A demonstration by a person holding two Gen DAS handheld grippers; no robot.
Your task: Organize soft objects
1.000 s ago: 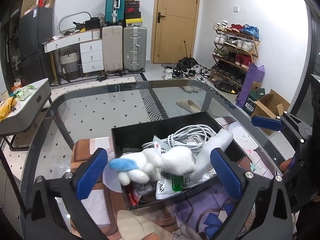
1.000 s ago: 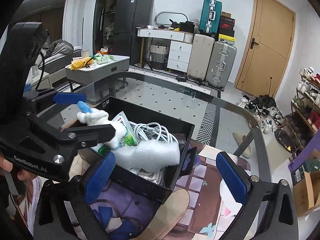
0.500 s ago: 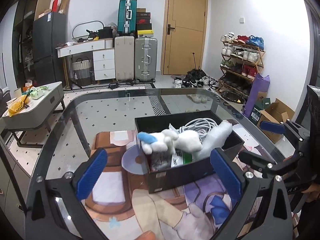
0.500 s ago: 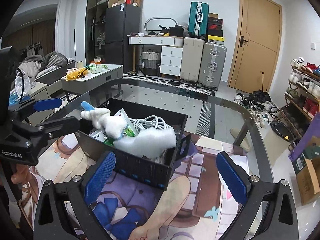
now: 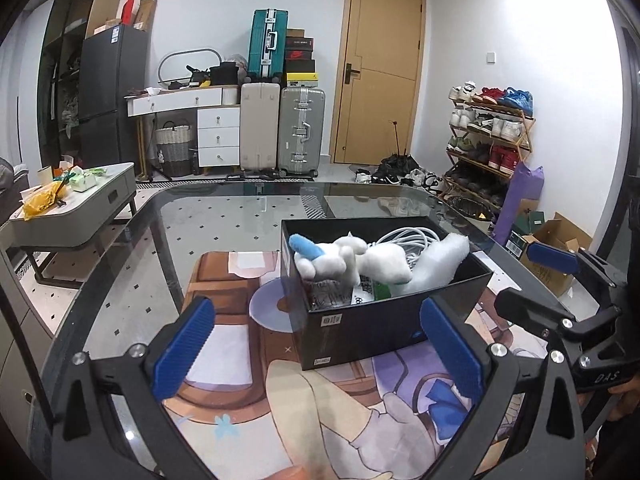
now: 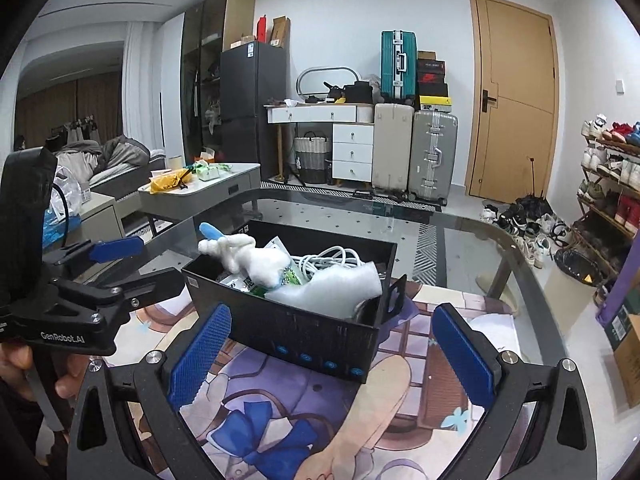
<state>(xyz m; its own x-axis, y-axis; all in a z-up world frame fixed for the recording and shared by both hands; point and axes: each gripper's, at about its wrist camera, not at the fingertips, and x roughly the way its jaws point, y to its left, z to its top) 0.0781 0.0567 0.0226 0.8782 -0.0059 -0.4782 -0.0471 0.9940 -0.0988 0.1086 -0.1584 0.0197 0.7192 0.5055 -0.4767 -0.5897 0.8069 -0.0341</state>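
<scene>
A white plush toy (image 5: pixel 360 258) with a blue ear lies in a black box (image 5: pixel 360 326) on the printed mat; it also shows in the right wrist view (image 6: pixel 256 258), in the box (image 6: pixel 320 336). A white cable coil (image 5: pixel 412 238) and some packets lie under it. My left gripper (image 5: pixel 320 348) is open and empty, in front of the box and apart from it. My right gripper (image 6: pixel 332 352) is open and empty, in front of the box on its other side.
The box sits on a printed anime mat (image 5: pixel 320 400) on a glass table (image 5: pixel 240 208). Each gripper shows in the other's view, the right one (image 5: pixel 560 304) and the left one (image 6: pixel 92 280). Suitcases, a shoe rack and a side table stand beyond.
Both grippers have drawn back from the box and risen. The left gripper was over the plush a second ago; the plush now lies in the box, free.
</scene>
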